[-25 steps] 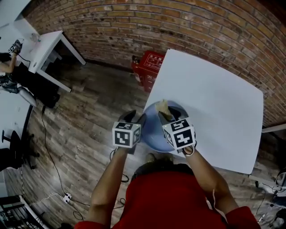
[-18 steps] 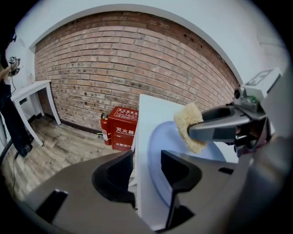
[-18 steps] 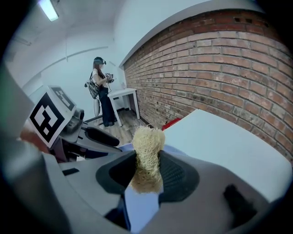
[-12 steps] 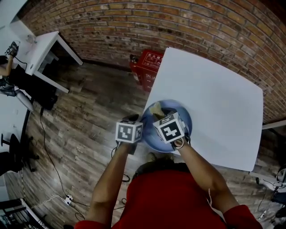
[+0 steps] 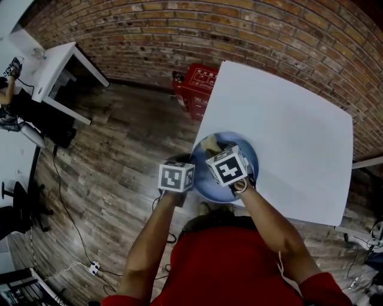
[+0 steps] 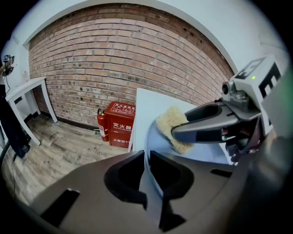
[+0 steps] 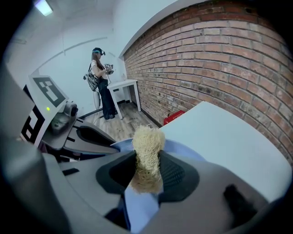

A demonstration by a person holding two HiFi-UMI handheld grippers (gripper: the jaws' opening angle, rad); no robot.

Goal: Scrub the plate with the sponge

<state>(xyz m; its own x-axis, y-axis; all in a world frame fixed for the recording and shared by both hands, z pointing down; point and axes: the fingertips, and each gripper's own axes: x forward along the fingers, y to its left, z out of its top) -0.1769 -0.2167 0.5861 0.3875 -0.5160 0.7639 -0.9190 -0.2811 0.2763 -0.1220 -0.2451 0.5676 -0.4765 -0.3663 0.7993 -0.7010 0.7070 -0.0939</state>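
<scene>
Pinching the plate [image 5: 250,156] rim, left gripper [image 6: 147,157] jaws just closed, I hold the sponge [image 7: 147,146], clamped in the right gripper [image 7: 146,161], just beyond over the dish.

Red brick wall [image 5: 239,36] is running along the back, over a wood-plank floor [image 5: 119,149]. White table [image 5: 287,137] is standing at right. Red box [image 5: 197,83] and fire extinguisher [image 6: 101,124] are sitting by the wall. White desk [image 5: 57,63] is standing far left. Black cable [image 5: 60,179] is trailing across the floor. Ceiling light [image 7: 44,7] is glowing.
</scene>
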